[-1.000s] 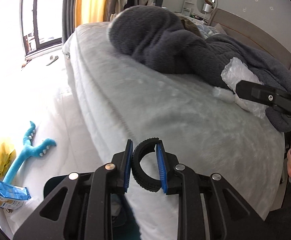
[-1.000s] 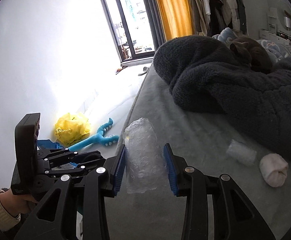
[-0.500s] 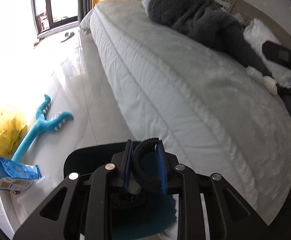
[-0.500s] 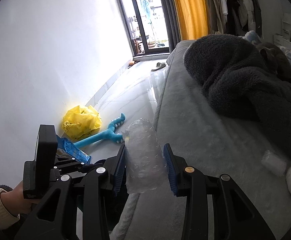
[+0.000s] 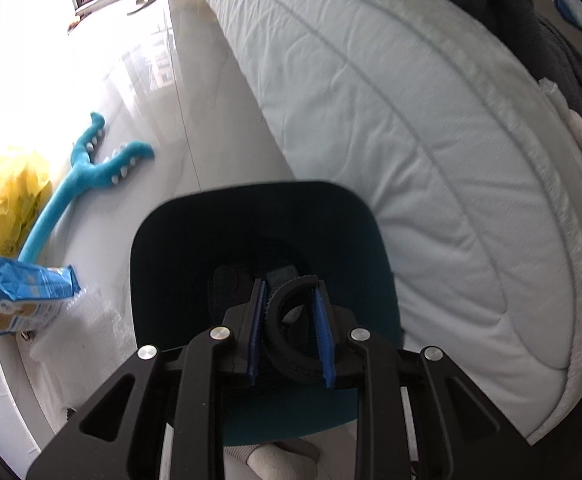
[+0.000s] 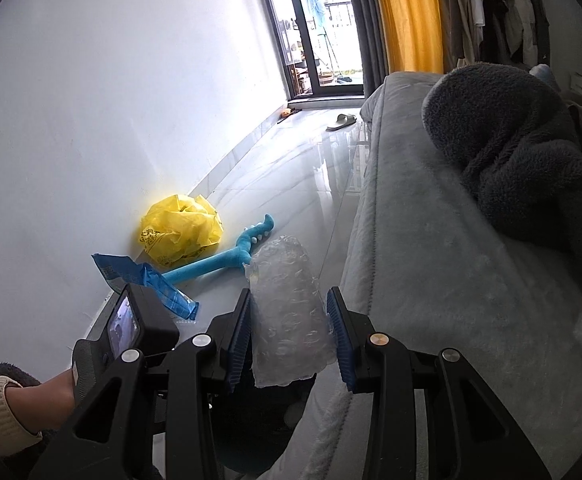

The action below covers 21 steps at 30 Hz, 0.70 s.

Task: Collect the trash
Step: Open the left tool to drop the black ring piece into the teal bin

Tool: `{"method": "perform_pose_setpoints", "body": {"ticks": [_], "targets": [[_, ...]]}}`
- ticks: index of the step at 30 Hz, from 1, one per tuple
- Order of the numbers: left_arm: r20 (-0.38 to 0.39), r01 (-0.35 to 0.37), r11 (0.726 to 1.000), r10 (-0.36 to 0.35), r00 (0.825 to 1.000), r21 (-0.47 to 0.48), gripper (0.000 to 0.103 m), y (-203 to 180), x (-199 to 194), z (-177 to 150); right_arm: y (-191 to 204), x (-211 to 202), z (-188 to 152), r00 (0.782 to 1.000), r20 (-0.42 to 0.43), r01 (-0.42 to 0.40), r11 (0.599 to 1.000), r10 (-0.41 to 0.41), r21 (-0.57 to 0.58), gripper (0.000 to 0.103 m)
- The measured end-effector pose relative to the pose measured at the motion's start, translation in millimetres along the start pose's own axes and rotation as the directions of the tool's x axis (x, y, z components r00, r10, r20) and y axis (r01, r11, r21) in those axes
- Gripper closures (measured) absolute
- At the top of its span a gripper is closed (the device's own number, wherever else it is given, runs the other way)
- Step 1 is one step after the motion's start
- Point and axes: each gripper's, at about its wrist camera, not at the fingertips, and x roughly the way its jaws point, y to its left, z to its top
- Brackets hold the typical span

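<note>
My left gripper (image 5: 289, 330) is shut on a black ribbed ring (image 5: 291, 336) and holds it over the open mouth of a dark teal bin (image 5: 163, 248) on the floor beside the bed. My right gripper (image 6: 289, 332) is shut on a clear wad of bubble wrap (image 6: 287, 308), held above the bed's edge, right of my left gripper's body (image 6: 131, 328). A yellow plastic bag (image 6: 181, 230), a blue snack packet (image 6: 143, 276) and more bubble wrap (image 5: 75, 320) lie on the floor by the wall. Two white scraps (image 5: 571, 112) lie on the bed.
A blue plush toy (image 5: 83, 176) lies on the glossy floor between wall and bed. The pale mattress (image 5: 411, 120) fills the right side, with a dark grey blanket (image 6: 523, 168) heaped on it. A slipper (image 6: 341, 121) lies near the balcony door.
My left gripper has dropped from the bed top down over the teal bin, still holding the ring. My right gripper has drawn back to the bed's edge with the bubble wrap.
</note>
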Motion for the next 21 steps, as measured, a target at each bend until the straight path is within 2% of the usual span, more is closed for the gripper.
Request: {"method": "perform_pose_setpoints", "body": {"ticks": [4, 10, 12, 14, 16, 20, 21], "targets": [[-0.068, 0.025, 0.999, -0.027, 0.997, -0.022, 0.077, 8.6, 10.8, -10.7, 8.6, 12.2, -0.9, 1.000, -0.023, -0.003, 1.000, 0.003, -0.002, 0.065], [-0.137, 0.018, 0.999, -0.023, 0.990, -0.039, 0.077, 23.2, 16.9, -22.7, 23.4, 27.3, -7.4, 0.997, -0.070, -0.038, 0.998, 0.041, 0.041, 0.065], [-0.151, 0.015, 0.999, -0.021, 0.988, -0.038, 0.073, 26.9, 16.2, -26.2, 30.0, 32.8, -10.8, 0.996, -0.091, -0.025, 0.999, 0.027, 0.034, 0.065], [-0.157, 0.012, 0.999, -0.018, 0.987, -0.040, 0.062, 32.2, 13.0, -29.9, 36.4, 39.8, -13.9, 0.994, -0.110, -0.005, 1.000, 0.007, 0.013, 0.065], [-0.155, 0.010, 0.999, -0.016, 0.988, -0.043, 0.057, 37.8, 9.2, -34.6, 42.1, 48.5, -17.1, 0.992, -0.130, 0.000, 1.000, 0.001, 0.011, 0.065], [-0.116, 0.003, 0.998, -0.010, 0.993, -0.061, 0.040, 49.8, -5.6, -40.5, 54.2, 62.5, -26.5, 0.985, -0.171, -0.003, 1.000, 0.006, 0.018, 0.065], [-0.099, -0.001, 0.998, -0.005, 0.995, -0.064, 0.038, 52.8, -10.0, -41.3, 58.5, 66.5, -29.7, 0.983, -0.185, -0.003, 1.000, 0.006, 0.015, 0.065]]}}
